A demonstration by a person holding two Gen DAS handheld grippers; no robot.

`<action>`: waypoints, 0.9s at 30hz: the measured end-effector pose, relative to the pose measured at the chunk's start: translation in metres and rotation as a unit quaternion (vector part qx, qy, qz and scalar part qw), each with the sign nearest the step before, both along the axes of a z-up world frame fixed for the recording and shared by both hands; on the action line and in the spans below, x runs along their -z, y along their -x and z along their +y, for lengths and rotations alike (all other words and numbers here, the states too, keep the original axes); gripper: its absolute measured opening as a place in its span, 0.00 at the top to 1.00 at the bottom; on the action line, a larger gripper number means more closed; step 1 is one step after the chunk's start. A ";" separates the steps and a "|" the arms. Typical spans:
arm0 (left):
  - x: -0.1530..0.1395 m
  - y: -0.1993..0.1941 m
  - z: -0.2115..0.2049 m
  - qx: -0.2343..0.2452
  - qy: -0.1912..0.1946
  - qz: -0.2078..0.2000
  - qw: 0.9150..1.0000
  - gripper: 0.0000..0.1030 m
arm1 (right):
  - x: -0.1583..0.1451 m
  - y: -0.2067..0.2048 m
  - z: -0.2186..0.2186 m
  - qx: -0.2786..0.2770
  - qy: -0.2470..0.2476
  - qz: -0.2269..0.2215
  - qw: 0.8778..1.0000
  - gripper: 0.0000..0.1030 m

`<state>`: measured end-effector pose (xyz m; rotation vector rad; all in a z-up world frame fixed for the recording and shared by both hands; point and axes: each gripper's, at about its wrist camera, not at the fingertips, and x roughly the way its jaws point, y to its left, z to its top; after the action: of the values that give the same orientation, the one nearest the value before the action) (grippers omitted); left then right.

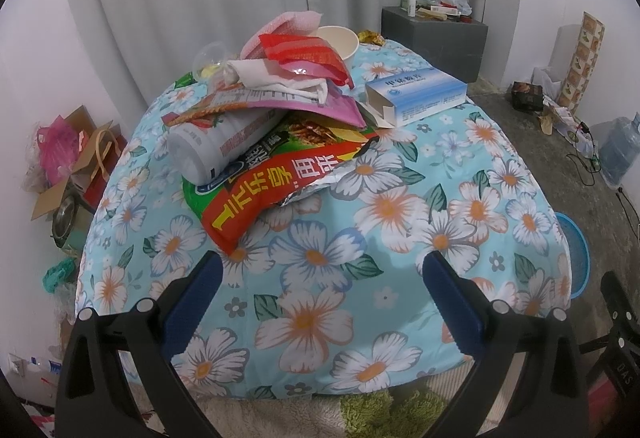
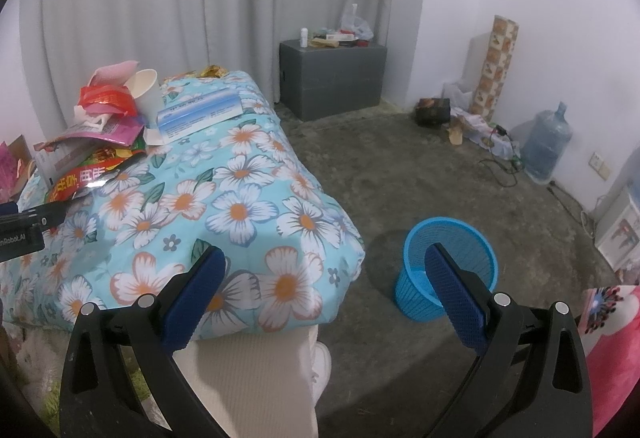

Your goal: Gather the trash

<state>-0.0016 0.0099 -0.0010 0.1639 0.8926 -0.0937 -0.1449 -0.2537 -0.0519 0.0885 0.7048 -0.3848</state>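
Observation:
A heap of trash lies on the floral-covered table (image 1: 400,230): a red and green snack bag (image 1: 276,186), a grey can (image 1: 216,146), a pink wrapper (image 1: 320,104), white tissue (image 1: 280,78), a red mesh bag (image 1: 308,54), a paper cup (image 1: 340,42) and an opened blue-white carton (image 1: 420,94). My left gripper (image 1: 322,266) stands open just in front of the snack bag, holding nothing. My right gripper (image 2: 326,258) is open too, off the table's right edge. A blue mesh bin (image 2: 450,258) stands on the floor behind its right finger. The heap (image 2: 104,118) shows at the left there.
A grey box (image 2: 332,78) with clutter on top stands by the curtain. A water jug (image 2: 546,144), cables and small items line the right wall. Cardboard and bags (image 1: 68,166) pile left of the table. A person's light-trousered leg (image 2: 252,378) is below the right gripper.

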 end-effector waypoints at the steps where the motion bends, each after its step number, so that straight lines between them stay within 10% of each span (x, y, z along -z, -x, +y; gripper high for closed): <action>1: 0.000 0.000 0.000 0.000 0.000 0.000 1.000 0.05 | 0.000 0.000 0.000 0.000 0.001 0.000 1.000 0.08; 27: -0.001 -0.001 0.001 -0.001 0.000 0.000 1.000 0.05 | -0.002 -0.001 0.006 -0.001 -0.002 -0.001 1.000 0.08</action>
<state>-0.0010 0.0110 -0.0001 0.1631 0.8925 -0.0910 -0.1442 -0.2478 -0.0496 0.0923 0.7047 -0.3811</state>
